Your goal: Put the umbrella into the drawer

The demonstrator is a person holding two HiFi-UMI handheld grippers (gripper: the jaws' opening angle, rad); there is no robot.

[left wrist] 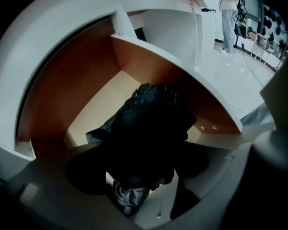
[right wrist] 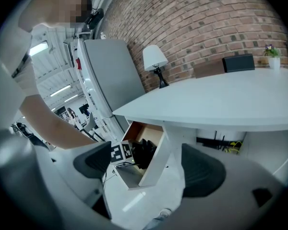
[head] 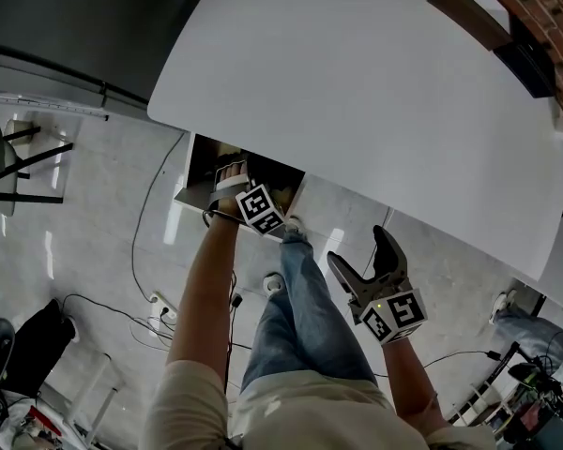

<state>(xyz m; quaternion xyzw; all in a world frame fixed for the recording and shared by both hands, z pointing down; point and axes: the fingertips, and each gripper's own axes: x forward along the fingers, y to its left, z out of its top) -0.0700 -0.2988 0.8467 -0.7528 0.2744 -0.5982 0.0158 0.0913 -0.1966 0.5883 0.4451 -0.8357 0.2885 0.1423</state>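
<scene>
A black folded umbrella [left wrist: 151,123] lies inside the open drawer [left wrist: 81,85], whose inner walls are brown wood. In the left gripper view my left gripper [left wrist: 140,167] points down into the drawer with its jaws spread wide either side of the umbrella's lower end; the pads do not seem to press on it. The head view has my left gripper [head: 235,187] reaching into the drawer [head: 195,184] under the table edge. My right gripper [head: 361,251] hangs open and empty in the air off to the right. From the right gripper view the umbrella [right wrist: 144,152] shows dark in the drawer [right wrist: 134,174].
The white table [head: 375,92] overhangs the drawer. Cables and a power strip [head: 164,309] lie on the floor to the left. The person's jeans leg [head: 300,298] stands between the two arms. A lamp [right wrist: 154,59] stands at the table's far end by a brick wall.
</scene>
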